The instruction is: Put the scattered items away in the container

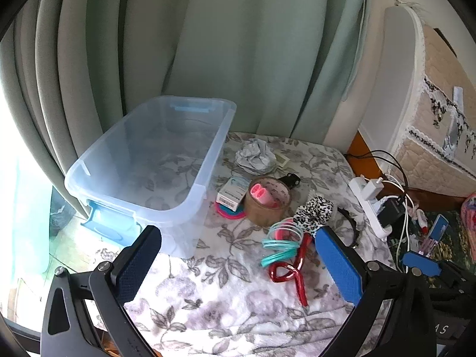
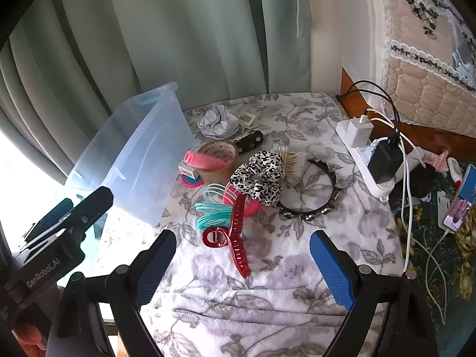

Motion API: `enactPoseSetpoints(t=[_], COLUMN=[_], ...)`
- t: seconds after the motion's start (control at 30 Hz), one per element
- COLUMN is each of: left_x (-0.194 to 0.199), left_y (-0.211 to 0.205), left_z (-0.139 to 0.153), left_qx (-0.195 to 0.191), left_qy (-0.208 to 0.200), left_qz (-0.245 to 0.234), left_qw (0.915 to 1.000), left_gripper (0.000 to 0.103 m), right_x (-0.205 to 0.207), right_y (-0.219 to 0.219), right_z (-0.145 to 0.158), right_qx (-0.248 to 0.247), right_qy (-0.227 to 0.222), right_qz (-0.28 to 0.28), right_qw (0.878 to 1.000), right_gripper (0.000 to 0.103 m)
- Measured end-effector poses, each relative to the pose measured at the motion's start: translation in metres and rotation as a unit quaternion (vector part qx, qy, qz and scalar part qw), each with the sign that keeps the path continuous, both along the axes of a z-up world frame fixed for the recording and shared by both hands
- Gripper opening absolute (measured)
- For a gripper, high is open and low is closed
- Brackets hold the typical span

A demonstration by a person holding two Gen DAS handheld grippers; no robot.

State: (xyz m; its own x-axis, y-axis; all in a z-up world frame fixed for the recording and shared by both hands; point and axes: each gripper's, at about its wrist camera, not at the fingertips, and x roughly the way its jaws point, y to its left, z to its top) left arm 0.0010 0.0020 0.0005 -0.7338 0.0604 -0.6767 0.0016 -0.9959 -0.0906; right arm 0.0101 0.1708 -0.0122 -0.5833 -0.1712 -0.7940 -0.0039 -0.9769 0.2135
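Observation:
A clear plastic bin [image 1: 142,160] [image 2: 134,148] with blue latches stands empty at the left on the floral blanket [image 1: 226,294]. Right of it lies a scatter: a red claw clip [image 1: 293,270] [image 2: 235,238], teal and pink spiral ties [image 1: 279,244] [image 2: 211,208], a leopard scrunchie [image 1: 315,211] [image 2: 258,178], a tape roll [image 1: 267,199] [image 2: 220,160] holding a pink roller, a small box [image 1: 233,192], crumpled paper [image 1: 255,154] [image 2: 218,120], cotton swabs [image 2: 293,160] and a studded headband [image 2: 321,199]. My left gripper [image 1: 238,264] and right gripper [image 2: 244,267] hover open, nothing between the fingers.
A white power strip [image 1: 374,205] [image 2: 369,163] with chargers and cables lies at the blanket's right edge. A phone [image 2: 461,199] stands on the dark floral rug beyond. Green curtains [image 1: 208,44] hang behind, a quilted mattress [image 2: 425,68] leans at the right.

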Motion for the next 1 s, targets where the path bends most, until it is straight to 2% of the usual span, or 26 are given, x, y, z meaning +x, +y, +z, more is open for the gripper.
enactPoseSetpoints(t=[0.2, 0.4, 1.0], left_x=[0.004, -0.003, 0.004], left_y=[0.008, 0.001, 0.004], left_z=[0.002, -0.001, 0.003], left_qx=[-0.016, -0.011, -0.023], left_qy=[0.006, -0.003, 0.007], left_qz=[-0.001, -0.012, -0.013], left_qw=[0.9998, 0.9999, 0.9996], left_gripper=[0.103, 0.103, 0.103], right_x=[0.008, -0.001, 0.011], right_y=[0.006, -0.004, 0.007], right_z=[0.000, 0.004, 0.004], right_qx=[0.006, -0.001, -0.020], right_qy=[-0.001, -0.007, 0.002], right_qz=[-0.005, -0.009, -0.001], right_qw=[1.000, 1.000, 1.000], right_gripper=[0.093, 0.093, 0.093])
